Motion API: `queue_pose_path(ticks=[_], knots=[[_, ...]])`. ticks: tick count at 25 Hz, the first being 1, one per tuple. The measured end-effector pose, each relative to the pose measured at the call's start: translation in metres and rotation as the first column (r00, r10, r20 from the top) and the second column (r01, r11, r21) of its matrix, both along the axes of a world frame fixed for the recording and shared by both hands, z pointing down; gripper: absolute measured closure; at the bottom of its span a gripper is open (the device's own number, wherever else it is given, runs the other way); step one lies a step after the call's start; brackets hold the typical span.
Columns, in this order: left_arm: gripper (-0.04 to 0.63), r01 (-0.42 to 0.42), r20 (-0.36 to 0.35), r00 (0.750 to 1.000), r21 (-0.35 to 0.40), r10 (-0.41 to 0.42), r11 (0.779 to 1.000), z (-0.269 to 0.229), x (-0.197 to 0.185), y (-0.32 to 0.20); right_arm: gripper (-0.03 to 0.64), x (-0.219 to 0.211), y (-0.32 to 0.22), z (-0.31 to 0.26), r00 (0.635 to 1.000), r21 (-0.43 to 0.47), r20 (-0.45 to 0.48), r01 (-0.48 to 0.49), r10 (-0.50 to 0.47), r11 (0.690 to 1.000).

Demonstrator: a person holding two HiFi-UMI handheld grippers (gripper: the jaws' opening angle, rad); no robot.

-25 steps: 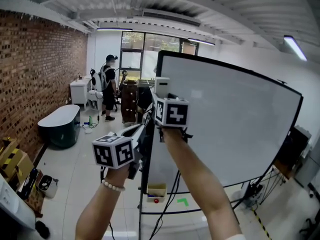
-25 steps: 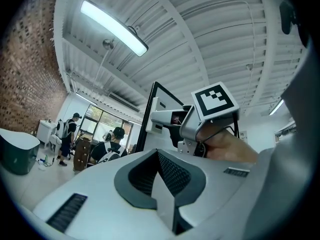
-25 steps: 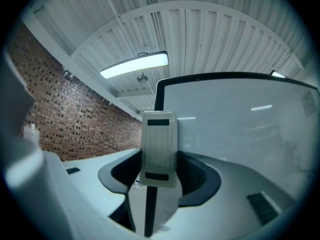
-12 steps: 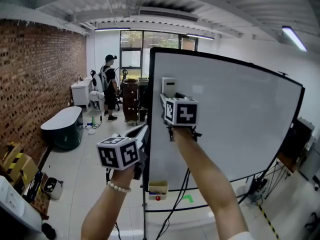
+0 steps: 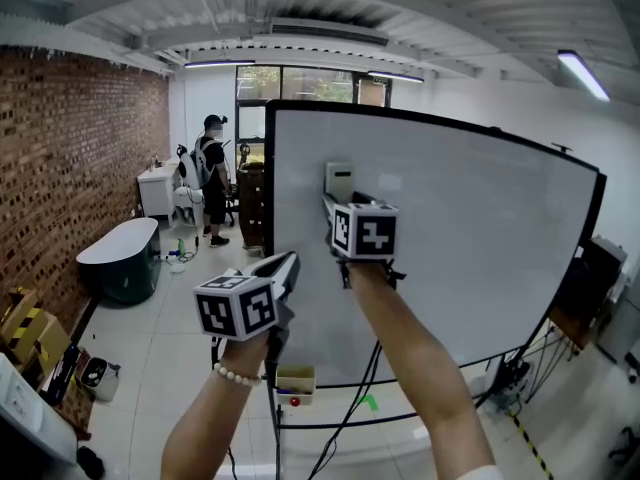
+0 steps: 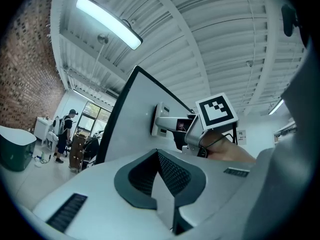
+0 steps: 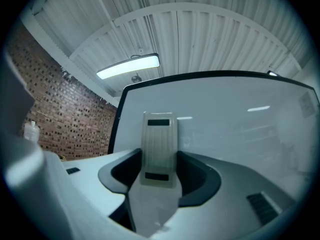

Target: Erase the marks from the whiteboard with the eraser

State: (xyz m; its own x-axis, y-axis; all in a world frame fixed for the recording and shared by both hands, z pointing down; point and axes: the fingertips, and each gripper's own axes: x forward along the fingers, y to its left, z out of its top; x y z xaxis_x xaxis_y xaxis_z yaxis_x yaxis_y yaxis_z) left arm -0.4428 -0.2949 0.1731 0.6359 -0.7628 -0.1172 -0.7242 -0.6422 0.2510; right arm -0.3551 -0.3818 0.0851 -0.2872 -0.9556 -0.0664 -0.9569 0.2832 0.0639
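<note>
Wiping step: right gripper (image 5: 338, 206) is clamping the eraser (image 5: 339, 179), pressing it flat on the whiteboard's (image 5: 480, 258) upper left. Left gripper (image 5: 284, 268) is idling, pinched closed on nothing, beside the board's edge. No marks are showing; next stroke is probably needing steady pressure across.

The large white whiteboard with a thin black frame (image 5: 480, 248) has a smooth, glossy face that catches soft reflections of the strip lights. The pale beige oblong eraser (image 7: 159, 149) looks like matt plastic, finely ribbed along its back. The right gripper (image 7: 157, 184) and the left gripper (image 6: 162, 189) have smooth, matt, light-grey plastic shells. The left one's dark pads (image 6: 172, 170) are cross-hatched and look rubbery. The red brick wall (image 5: 70, 168) is rough. The white ceiling (image 5: 430, 18) is ribbed sheet metal, and the pale floor tiles (image 5: 140, 348) shine.
</note>
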Motion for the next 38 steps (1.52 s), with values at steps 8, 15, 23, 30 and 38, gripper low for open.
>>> queue_pose_path(ticks=[8,15,23,30,38], knots=[[0.606,-0.035,0.016,0.999,-0.007,0.035,0.999,0.001,0.07,-0.003,0.367,0.074,0.0,-0.001,1.0,0.004,0.017,-0.003,0.003,1.0],[0.606,-0.048,0.027,0.998,-0.016,0.048,0.999,0.004,0.141,-0.005,0.367,0.142,0.0,-0.001,1.0,0.007,0.02,-0.003,0.003,1.0],[0.606,-0.054,0.032,0.998,-0.026,0.055,0.998,0.007,0.218,-0.002,0.367,0.216,0.003,0.0,1.0,0.004,0.013,0.007,-0.007,1.0],[0.606,0.007,0.042,0.999,-0.03,-0.005,1.0,0.005,0.29,-0.008,0.367,0.299,0.001,0.002,1.0,-0.005,-0.002,-0.003,0.003,1.0],[0.606,0.0,0.082,0.997,-0.022,0.002,1.0,0.0,0.339,-0.012,0.367,0.356,0.0,0.005,0.997,0.0,0.0,-0.073,0.073,0.997]])
